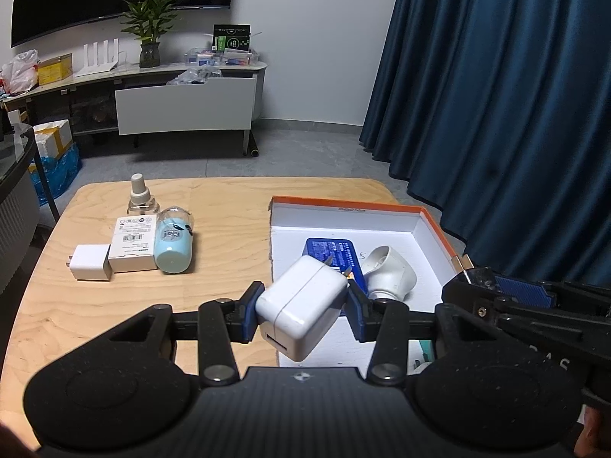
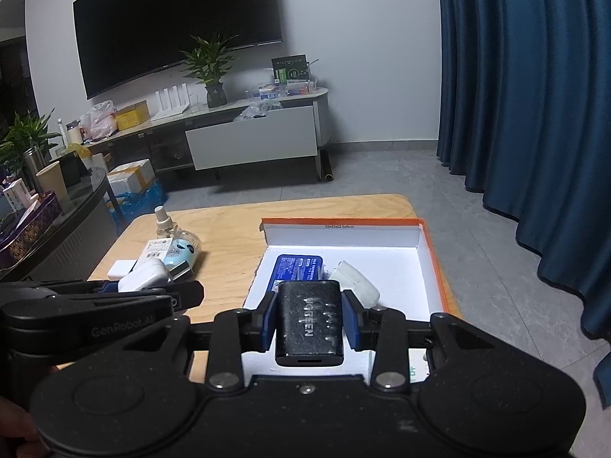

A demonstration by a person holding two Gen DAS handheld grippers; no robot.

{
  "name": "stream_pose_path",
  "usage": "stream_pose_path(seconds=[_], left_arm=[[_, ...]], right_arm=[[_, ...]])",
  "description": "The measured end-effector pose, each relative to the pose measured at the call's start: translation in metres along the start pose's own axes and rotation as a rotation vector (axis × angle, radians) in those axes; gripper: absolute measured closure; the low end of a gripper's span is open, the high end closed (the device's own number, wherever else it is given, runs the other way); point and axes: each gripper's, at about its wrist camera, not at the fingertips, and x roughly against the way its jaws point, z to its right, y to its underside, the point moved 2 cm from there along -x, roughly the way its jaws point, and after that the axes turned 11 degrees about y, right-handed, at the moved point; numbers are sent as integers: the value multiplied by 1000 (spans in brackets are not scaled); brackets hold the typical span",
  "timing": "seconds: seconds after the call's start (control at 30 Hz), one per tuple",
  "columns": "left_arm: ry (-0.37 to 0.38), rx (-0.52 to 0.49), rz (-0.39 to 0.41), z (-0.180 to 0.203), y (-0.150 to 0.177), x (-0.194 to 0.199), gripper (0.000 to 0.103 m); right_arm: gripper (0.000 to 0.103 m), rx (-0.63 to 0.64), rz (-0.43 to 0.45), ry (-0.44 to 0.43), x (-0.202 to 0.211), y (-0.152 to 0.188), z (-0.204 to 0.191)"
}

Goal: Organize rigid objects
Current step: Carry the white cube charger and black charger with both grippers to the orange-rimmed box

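My left gripper (image 1: 303,311) is shut on a white plug adapter (image 1: 301,307), held tilted over the left edge of an open white box with orange rim (image 1: 343,203). My right gripper (image 2: 310,322) is shut on a black charger (image 2: 309,322) above the box's near part (image 2: 382,263). In the box lie a blue flat pack (image 1: 330,252) and a white pipe elbow (image 1: 389,273). On the wooden table (image 1: 229,229) to the left lie a small white charger (image 1: 89,261), a white carton (image 1: 131,244), a light blue bottle on its side (image 1: 172,246) and a clear spray bottle (image 1: 139,194).
The right gripper shows at the right edge of the left wrist view (image 1: 534,305); the left gripper shows at the left of the right wrist view (image 2: 95,305). A blue curtain (image 1: 496,95) hangs right. A TV cabinet (image 1: 183,103) stands at the far wall.
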Motion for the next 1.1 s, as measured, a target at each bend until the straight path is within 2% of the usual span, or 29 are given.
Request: stream_pose_path(seconds=[1.1], left_arm=[[53,-35,-6,23,-8,-22,58]], right_arm=[[59,-42,10,52,-18,-9,28]])
